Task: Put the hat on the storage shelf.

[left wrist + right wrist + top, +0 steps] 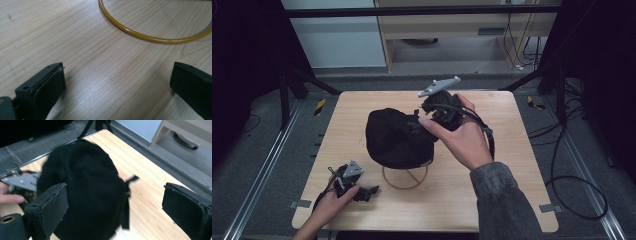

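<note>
The right gripper [424,120] has its jaws spread wide with nothing pinched between them; in its own view the two black pads [52,202] stand apart on either side of the black cap [87,192], neither pressing on the cloth. The left gripper [371,190] is just as open, its pads [50,87] low over bare wood and holding nothing.

Between the two grippers the cap [397,137] sits near the middle of the table [507,200], perched on a yellow wire stand whose ring base [404,182] rests flat on the wood just nearer than the cap. From the left gripper's view that ring [140,35] curves across the far side, apart from the jaws. The left hand [329,202] lies at the near left corner, close to the near edge. The right hand [464,137] comes in from the near right and hangs over the cap's right side, a grey plate [439,86] riding on top of its gripper.

Open wood lies to the left of the cap, along the far edge and over the near right part of the table. Beyond the edges are grey floor, metal rails [259,175] and loose cables [572,190].

The cap is plain black, soft, rounded into a dome, with a small strap tab [131,179] sticking out at one side.
</note>
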The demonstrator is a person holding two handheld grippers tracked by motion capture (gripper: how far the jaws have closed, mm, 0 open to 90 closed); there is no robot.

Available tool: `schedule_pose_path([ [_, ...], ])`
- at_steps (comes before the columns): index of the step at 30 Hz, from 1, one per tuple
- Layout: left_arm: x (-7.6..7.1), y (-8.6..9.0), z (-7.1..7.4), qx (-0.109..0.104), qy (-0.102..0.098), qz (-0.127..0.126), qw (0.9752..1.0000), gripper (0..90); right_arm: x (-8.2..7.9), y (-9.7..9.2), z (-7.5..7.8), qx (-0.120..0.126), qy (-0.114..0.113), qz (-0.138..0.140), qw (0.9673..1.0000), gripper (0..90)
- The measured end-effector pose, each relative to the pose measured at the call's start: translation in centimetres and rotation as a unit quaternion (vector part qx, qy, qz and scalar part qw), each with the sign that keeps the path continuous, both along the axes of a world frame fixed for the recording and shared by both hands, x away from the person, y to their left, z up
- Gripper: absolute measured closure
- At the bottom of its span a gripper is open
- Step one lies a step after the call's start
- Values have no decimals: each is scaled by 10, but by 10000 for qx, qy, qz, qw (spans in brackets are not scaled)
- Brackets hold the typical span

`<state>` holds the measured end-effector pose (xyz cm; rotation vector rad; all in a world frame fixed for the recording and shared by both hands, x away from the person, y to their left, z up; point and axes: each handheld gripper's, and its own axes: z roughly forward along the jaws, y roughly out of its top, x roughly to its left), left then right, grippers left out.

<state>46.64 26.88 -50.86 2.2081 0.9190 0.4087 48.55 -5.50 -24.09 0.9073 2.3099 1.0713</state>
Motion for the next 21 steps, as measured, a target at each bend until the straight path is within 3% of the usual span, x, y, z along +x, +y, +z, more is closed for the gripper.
schedule_pose_path([
  [7, 0, 0, 0, 7, 3, -6, 10000, 0, -11, -39, -26, -47, -70, -260, 9996, 99],
  [9, 0, 0, 0, 2, -6, -4, 10000, 0, -17, -58, -42, 14, -45, -354, 9994, 104],
  [14, 0, 0, 0, -5, -5, -6, 10000, 0, -24, -78, -64, 83, -28, -501, 9987, 108],
  [19, 0, 0, 0, 4, 8, -10, 10000, 0, -31, -96, -106, 83, 110, -626, 9979, 119],
  [20, 0, 0, 0, 7, 5, -8, 10000, 0, -31, -96, -106, 83, 110, -626, 9979, 119],
  [21, 0, 0, 0, 6, 6, -11, 10000, 0, -33, -99, -121, 63, 174, -663, 9976, 119],
])
